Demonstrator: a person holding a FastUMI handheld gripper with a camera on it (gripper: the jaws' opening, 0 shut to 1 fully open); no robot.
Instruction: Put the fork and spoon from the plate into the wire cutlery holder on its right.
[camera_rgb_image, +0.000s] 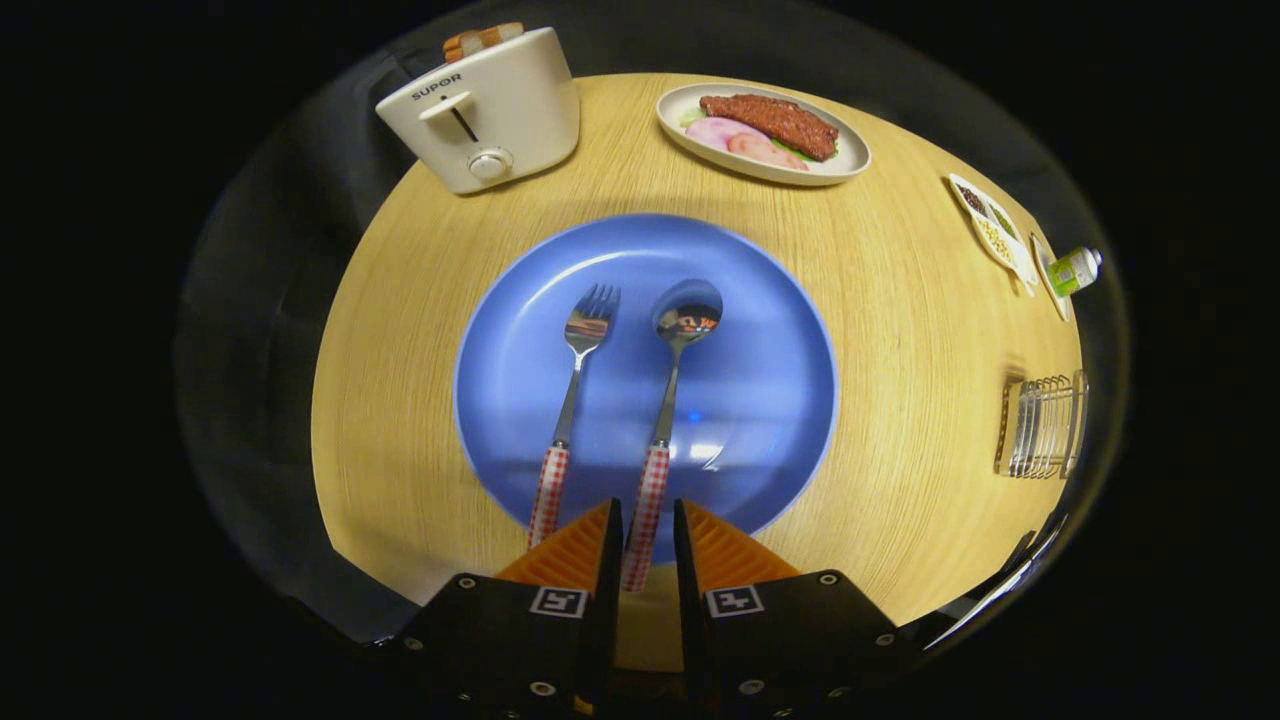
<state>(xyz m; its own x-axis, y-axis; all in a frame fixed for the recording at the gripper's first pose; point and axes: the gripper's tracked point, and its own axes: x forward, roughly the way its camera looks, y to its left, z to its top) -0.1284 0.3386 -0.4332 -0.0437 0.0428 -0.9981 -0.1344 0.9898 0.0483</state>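
Observation:
A blue plate (765, 390) lies in the middle of the round wooden table (400, 400). On it a fork (572, 400) and a spoon (672, 380) lie side by side, both with red-and-white checked handles pointing toward me. My gripper (648, 520) is low over the plate's near rim. Its fingers straddle the end of the spoon's handle, with a narrow gap still showing on the right side. The fork's handle lies just left of the left finger. The wire cutlery holder (1042, 427) stands at the table's right edge, well to the right of the plate.
A white toaster (485, 110) with bread in it stands at the back left. An oval dish (850, 165) of meat and slices sits at the back right. A small divided dish (995, 235) and a little bottle (1075, 270) lie beyond the holder.

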